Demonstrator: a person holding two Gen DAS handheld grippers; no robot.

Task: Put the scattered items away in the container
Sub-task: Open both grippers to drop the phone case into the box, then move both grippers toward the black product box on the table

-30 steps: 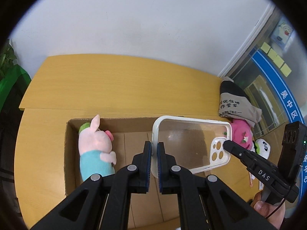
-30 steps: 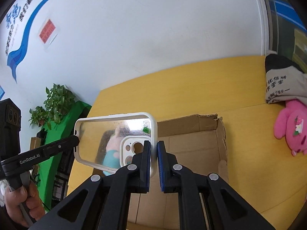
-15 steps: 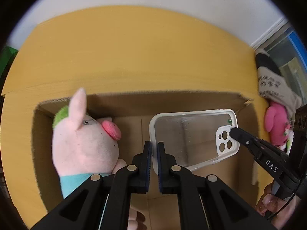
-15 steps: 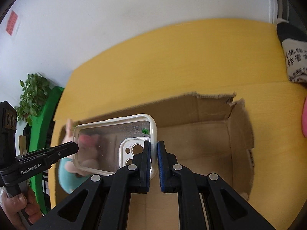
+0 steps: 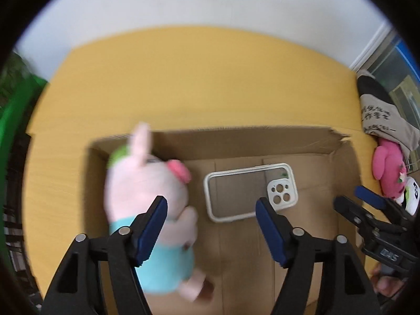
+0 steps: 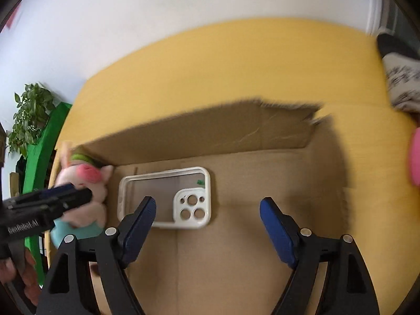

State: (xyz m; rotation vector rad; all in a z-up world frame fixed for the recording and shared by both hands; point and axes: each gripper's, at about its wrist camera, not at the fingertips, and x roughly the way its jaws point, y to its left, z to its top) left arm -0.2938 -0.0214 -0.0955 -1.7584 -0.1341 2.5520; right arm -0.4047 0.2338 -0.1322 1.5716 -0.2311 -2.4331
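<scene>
A clear phone case (image 5: pixel 250 191) with a white rim lies flat on the floor of the cardboard box (image 5: pixel 236 141); it also shows in the right wrist view (image 6: pixel 165 197). A pink pig plush (image 5: pixel 149 199) in a teal shirt lies in the box's left end, also seen in the right wrist view (image 6: pixel 84 191). My left gripper (image 5: pixel 211 225) is open and empty above the box, over the case. My right gripper (image 6: pixel 207 225) is open and empty, just right of the case. The box wall (image 6: pixel 210 136) stands behind.
On the yellow table (image 5: pixel 183 78) right of the box lie a pink plush (image 5: pixel 388 170), a grey-and-black cloth item (image 5: pixel 378 113) and a white plush (image 5: pixel 410 194). A green stand and plant (image 6: pixel 31 115) are at the left. A white wall is behind.
Both grippers held the phone case over the box and lowered it. Now both have opened and the case lies on the box floor. Both grippers have pulled back a little.
</scene>
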